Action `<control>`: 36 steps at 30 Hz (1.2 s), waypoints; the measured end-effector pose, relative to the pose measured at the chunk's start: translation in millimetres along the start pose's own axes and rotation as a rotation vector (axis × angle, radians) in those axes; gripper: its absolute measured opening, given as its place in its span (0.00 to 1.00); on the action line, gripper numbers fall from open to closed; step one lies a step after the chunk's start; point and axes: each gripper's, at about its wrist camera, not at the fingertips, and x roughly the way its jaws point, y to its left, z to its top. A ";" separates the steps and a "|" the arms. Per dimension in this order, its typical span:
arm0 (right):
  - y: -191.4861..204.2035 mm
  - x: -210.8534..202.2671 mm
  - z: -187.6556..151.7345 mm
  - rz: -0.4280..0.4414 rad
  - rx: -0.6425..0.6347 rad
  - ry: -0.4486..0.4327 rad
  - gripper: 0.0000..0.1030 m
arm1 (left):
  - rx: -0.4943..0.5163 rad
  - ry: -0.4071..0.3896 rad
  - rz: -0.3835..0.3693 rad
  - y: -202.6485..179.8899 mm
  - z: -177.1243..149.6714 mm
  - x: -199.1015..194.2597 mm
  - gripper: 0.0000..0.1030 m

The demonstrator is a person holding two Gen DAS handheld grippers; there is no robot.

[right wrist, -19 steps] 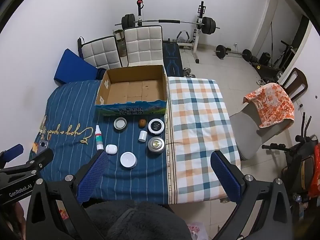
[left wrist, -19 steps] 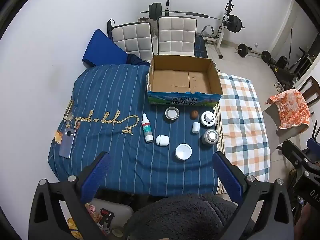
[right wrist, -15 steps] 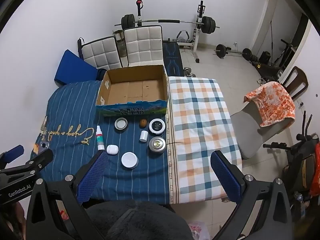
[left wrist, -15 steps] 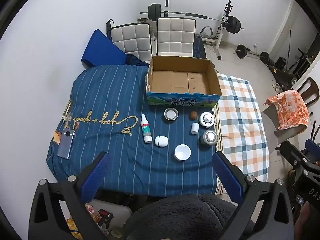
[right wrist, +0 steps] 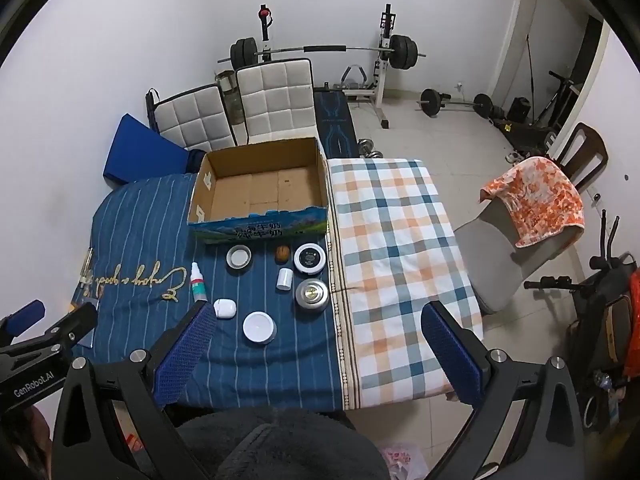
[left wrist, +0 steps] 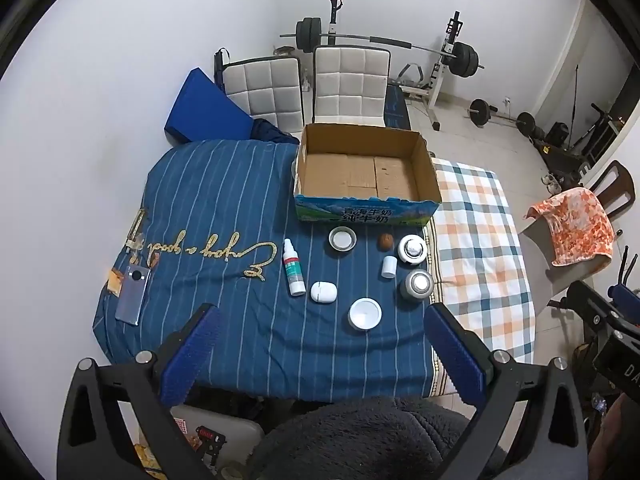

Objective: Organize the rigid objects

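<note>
An empty cardboard box [left wrist: 366, 176] [right wrist: 260, 188] stands at the back of the striped blue cloth. In front of it lie small objects: a spray bottle [left wrist: 293, 267] [right wrist: 197, 282], a white oval case [left wrist: 323, 292] [right wrist: 224, 308], a white round lid [left wrist: 364, 313] [right wrist: 259, 327], a white-lined tin [left wrist: 342, 238] [right wrist: 239, 257], a brown nut [left wrist: 385, 241] [right wrist: 282, 253], a small white cylinder [left wrist: 389, 267] [right wrist: 284, 279], a black-rimmed jar [left wrist: 412, 249] [right wrist: 309, 258] and a silver tin [left wrist: 418, 285] [right wrist: 312, 294]. My left gripper [left wrist: 320, 344] and right gripper [right wrist: 316, 344] are open, empty, high above the near edge.
A phone [left wrist: 133, 294] lies at the cloth's left end. A checked cloth [right wrist: 396, 256] covers the right half. Two white chairs [left wrist: 316, 88], a barbell rack [right wrist: 328, 50] and a chair with an orange towel [right wrist: 534, 200] stand around.
Both views have shifted slightly, with the objects sitting a little lower in frame. Nothing on the cloth has moved.
</note>
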 end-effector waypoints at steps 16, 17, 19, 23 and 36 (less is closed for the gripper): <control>0.6 -2.8 -1.5 -0.004 0.002 -0.008 1.00 | -0.006 -0.022 0.001 3.9 0.6 -3.5 1.00; 1.2 -2.8 -1.6 -0.004 0.002 -0.011 1.00 | -0.006 -0.024 0.002 4.0 0.5 -3.6 1.00; 2.6 -3.0 -3.7 -0.005 -0.003 -0.020 1.00 | -0.007 -0.025 0.000 4.3 -0.4 -4.3 1.00; 3.8 -4.3 -5.7 0.001 -0.006 -0.029 1.00 | -0.005 -0.033 0.004 4.4 -0.3 -6.2 1.00; 1.8 -3.5 -5.7 0.004 -0.005 -0.028 1.00 | 0.001 -0.039 0.001 -3.9 -1.5 -7.8 1.00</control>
